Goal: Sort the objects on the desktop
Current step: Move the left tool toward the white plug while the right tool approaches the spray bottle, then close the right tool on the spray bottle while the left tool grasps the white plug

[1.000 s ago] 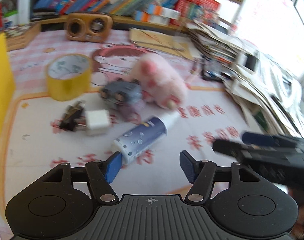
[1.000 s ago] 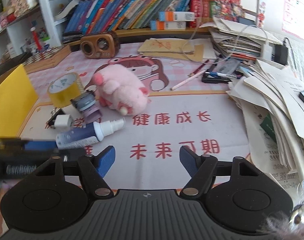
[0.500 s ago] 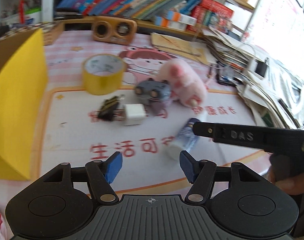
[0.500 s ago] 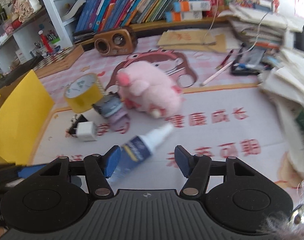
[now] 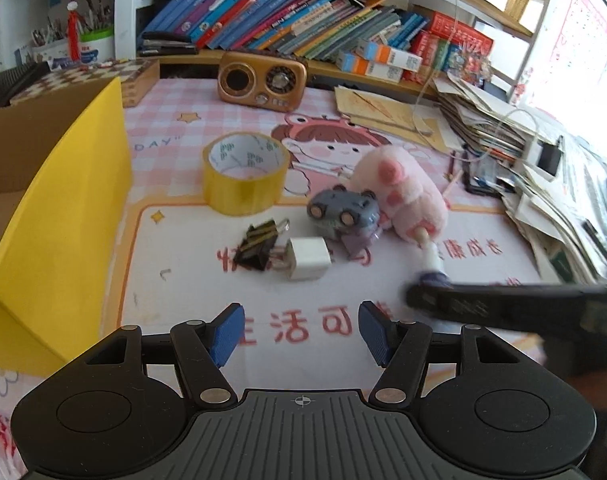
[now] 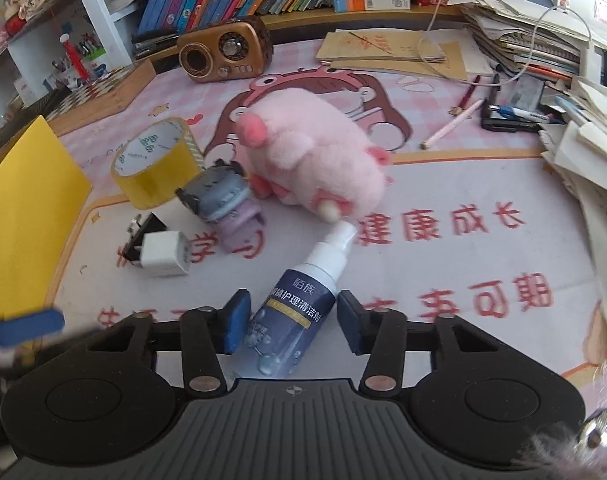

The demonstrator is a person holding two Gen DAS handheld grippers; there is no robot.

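The right gripper (image 6: 289, 316) stands open, its pads either side of the spray bottle (image 6: 303, 292) but not yet pressing it. The bottle lies on the mat (image 6: 443, 280), nozzle touching the pink plush (image 6: 315, 156). The left gripper (image 5: 299, 330) is open too, holding nothing, near the yellow box (image 5: 63, 216). This looks like the grasp step: next, close squarely on the bottle's body, then lift it away from the plush toward the box.

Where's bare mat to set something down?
Free: the mat strip between the yellow box and the binder clips; also between the spray bottle and the paper stack. Crowded: around the tape roll, charger and plush pig.
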